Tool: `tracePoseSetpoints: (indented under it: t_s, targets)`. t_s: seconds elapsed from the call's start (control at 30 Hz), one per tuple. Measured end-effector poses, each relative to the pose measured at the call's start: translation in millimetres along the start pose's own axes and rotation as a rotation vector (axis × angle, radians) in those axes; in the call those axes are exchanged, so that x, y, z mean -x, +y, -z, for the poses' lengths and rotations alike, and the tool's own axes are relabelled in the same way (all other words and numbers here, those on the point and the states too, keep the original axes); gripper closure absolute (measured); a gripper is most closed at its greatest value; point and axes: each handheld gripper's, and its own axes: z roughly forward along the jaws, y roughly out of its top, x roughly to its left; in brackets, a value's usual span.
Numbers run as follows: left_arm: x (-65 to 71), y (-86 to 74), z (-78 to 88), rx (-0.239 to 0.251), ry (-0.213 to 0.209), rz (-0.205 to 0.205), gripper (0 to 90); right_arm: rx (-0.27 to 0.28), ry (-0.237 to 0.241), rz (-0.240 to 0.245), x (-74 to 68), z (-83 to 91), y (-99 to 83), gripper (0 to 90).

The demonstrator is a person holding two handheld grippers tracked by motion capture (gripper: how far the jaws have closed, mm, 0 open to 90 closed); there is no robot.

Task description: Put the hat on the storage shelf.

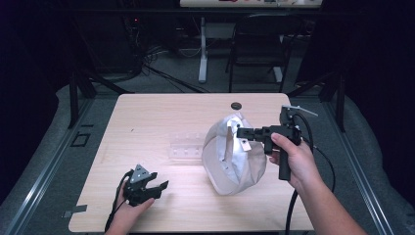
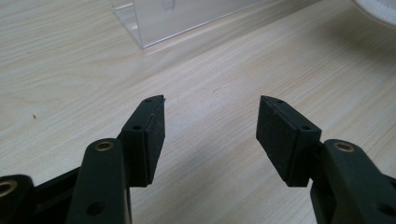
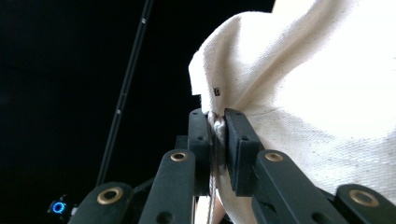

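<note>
1. Left claw (image 1: 157, 187) rests low at the near left of the desk (image 1: 147, 117), held in the person's left hand (image 1: 128, 208); it is released, its jaws spread wide with only bare wood between them in the left gripper view.
2. Right claw (image 1: 241, 132), carried by the right hand (image 1: 293, 161) at the near right, points level toward the left and is clenched on the white cloth bag (image 1: 234, 156); in the right gripper view the pads (image 3: 238, 144) pinch a fold of the bag's fabric (image 3: 327, 93).
3. Hanging from that grip near its top, the bag droops at the middle of the desk, its lower end touching or just above the wood; I cannot tell which.
4. Just left of the bag lies a clear plastic holder (image 1: 186, 146).
5. Farther back, near the desk's far edge, sits a small dark disc (image 1: 236, 105).
</note>
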Motion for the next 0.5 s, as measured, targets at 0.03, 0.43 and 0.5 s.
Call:
tracePoseSetpoints:
  t_s: [0.03, 0.43, 0.5]
  targets:
    - [1.3, 0.3, 0.3, 0.005, -0.001, 0.000, 42.3, 0.005, 0.003, 0.000, -1.7, -0.5, 1.3, 81.9]
    - [13.0, 5.6, 3.3, 0.053, -0.028, -0.032, 42.3, 0.058, -0.014, 0.003, -23.6, -6.1, 20.5, 81.9]
    - [13.8, 5.4, 3.1, 0.057, -0.028, -0.034, 42.3, 0.061, -0.014, 0.004, -24.7, -6.2, 22.2, 81.9]
